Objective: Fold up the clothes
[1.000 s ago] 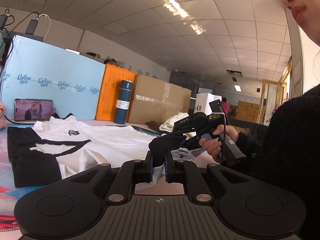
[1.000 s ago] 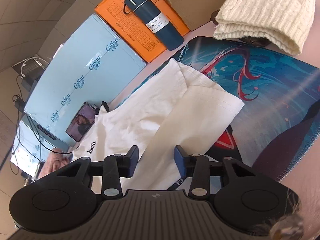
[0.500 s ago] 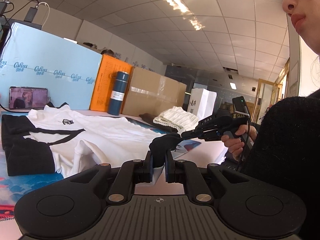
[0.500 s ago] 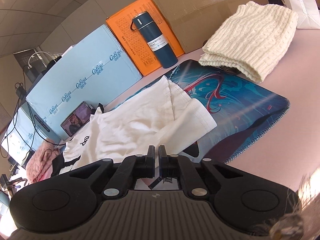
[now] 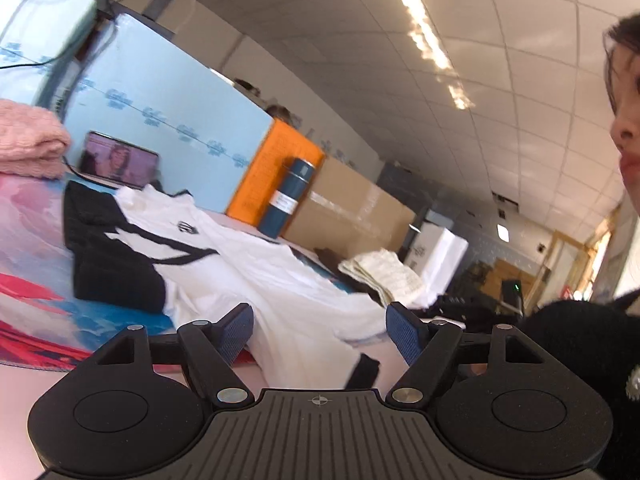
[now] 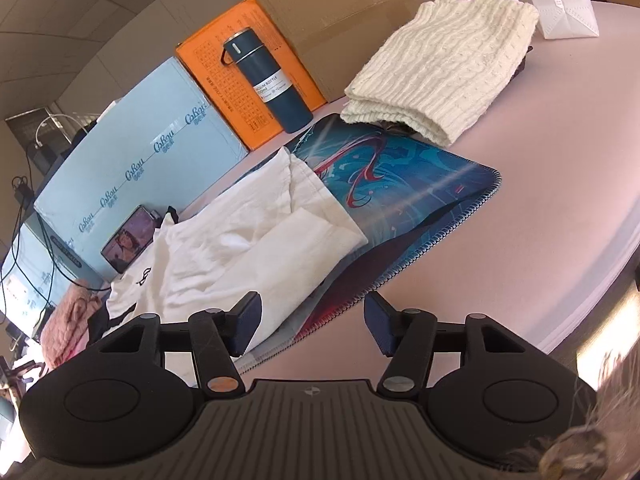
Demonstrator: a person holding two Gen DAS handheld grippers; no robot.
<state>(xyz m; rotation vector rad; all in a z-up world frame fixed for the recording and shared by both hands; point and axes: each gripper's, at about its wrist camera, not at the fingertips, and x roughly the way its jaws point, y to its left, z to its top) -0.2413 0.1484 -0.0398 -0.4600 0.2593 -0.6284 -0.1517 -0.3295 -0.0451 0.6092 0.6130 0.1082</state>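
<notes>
A white shirt with black sleeves (image 5: 240, 264) lies partly folded on a patterned blue and red mat (image 6: 420, 184); it also shows in the right wrist view (image 6: 248, 248). My left gripper (image 5: 318, 336) is open and empty, low over the shirt's near edge. A black cuff (image 5: 362, 372) lies just beneath it. My right gripper (image 6: 312, 328) is open and empty, above the mat's near edge, beside the shirt's folded side.
A folded cream knit sweater (image 6: 444, 68) lies at the mat's far right. A dark blue bottle (image 6: 268, 80), orange, light blue and cardboard boxes line the back. A phone (image 6: 128, 244) and a pink garment (image 6: 66, 328) are at the left. The person's body (image 5: 592, 360) is at right.
Both grippers have opened: the left let go of the black cuff, the right opened from shut. The left view has swung left and tilted; the shirt's side is laid down.
</notes>
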